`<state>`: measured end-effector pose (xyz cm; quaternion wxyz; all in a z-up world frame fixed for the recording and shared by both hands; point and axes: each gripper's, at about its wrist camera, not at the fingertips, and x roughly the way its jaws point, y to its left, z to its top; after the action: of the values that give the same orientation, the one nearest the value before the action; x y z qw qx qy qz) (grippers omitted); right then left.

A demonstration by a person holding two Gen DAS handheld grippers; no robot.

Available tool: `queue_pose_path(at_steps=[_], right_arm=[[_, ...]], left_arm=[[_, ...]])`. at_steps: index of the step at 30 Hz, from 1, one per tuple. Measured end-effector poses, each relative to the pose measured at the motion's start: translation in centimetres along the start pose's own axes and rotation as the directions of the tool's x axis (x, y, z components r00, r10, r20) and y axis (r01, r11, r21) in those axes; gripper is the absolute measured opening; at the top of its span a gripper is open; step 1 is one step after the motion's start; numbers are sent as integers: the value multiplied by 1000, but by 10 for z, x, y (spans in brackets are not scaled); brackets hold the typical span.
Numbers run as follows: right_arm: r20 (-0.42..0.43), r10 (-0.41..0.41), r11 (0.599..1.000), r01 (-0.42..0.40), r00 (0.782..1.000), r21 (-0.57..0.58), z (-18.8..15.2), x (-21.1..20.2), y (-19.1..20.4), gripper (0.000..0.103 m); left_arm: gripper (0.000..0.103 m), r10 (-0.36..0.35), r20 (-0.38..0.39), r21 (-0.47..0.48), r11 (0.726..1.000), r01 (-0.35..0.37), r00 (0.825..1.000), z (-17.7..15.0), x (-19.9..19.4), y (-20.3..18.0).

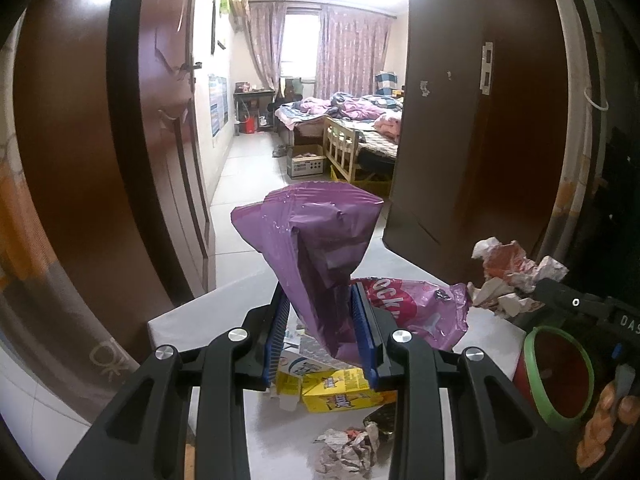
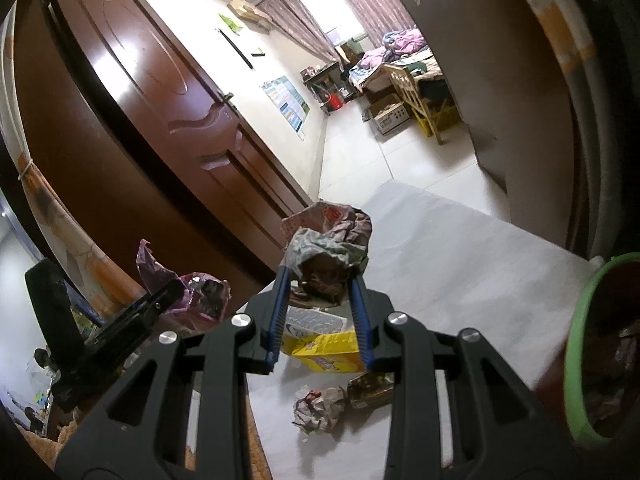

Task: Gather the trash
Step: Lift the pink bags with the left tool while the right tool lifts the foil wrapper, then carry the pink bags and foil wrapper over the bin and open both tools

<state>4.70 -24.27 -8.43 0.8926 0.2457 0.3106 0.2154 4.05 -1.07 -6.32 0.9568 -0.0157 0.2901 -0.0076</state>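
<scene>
Left gripper (image 1: 324, 320) clamped narrow on a purple snack bag (image 1: 316, 240), blue pads pressing its crumpled lower part, bag top fanned out above the fingers. Right gripper (image 2: 322, 302) likewise nearly closed, pinching a crumpled paper wad (image 2: 328, 248) between its blue pads, lifted clear of the white table (image 2: 460, 264).

Lying on the white table, below both held pieces: a flattened yellow carton (image 2: 324, 350), beside it toward the near edge a second crumpled paper ball (image 2: 318, 408) and a small dark wrapper (image 2: 370, 390) touching that ball. At the table's right side, a red bin with a green rim (image 1: 556, 376), scraps dimly visible inside. Beyond the table's far edge, tiled floor, a brown door (image 2: 160, 120) swung open at the left, and farther off a bed (image 1: 352, 116) with pink bedding and a cardboard box (image 1: 306, 160) near it.
</scene>
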Motion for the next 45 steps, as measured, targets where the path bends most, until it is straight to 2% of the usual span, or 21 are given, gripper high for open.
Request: queue_pose_path(at_steps=[8,19,24,30,35,39,45], right_arm=[[28,-19,999,18,999,45,1,-18,-20,30],[50,-29,999,27,998,28,3,-38,-32,30],[47,-65,998,64,997,23,2,-52,-45,30],[71,-123,989,116,990,92,-5,-72,-78,30],[89,-181,973,165,980,162,-8,-89,-105,30],[94,-261,947,236,961,216,-12,-105,-127,30],[90,-359,896,316,929,311,-22,-130,-164,30]], left_arm=[[30,-22,9,2,1000,22,1000,8,3,-13],[30,-80,-2,10,997,80,997,11,12,-39],[30,-116,-23,34,993,117,993,7,18,-59],[30,-167,-40,53,984,169,985,3,21,-84],[30,-221,-69,79,971,227,973,-3,26,-108],[30,-263,-106,108,956,274,959,-12,33,-131],[30,-347,-179,157,914,375,921,-30,43,-177]])
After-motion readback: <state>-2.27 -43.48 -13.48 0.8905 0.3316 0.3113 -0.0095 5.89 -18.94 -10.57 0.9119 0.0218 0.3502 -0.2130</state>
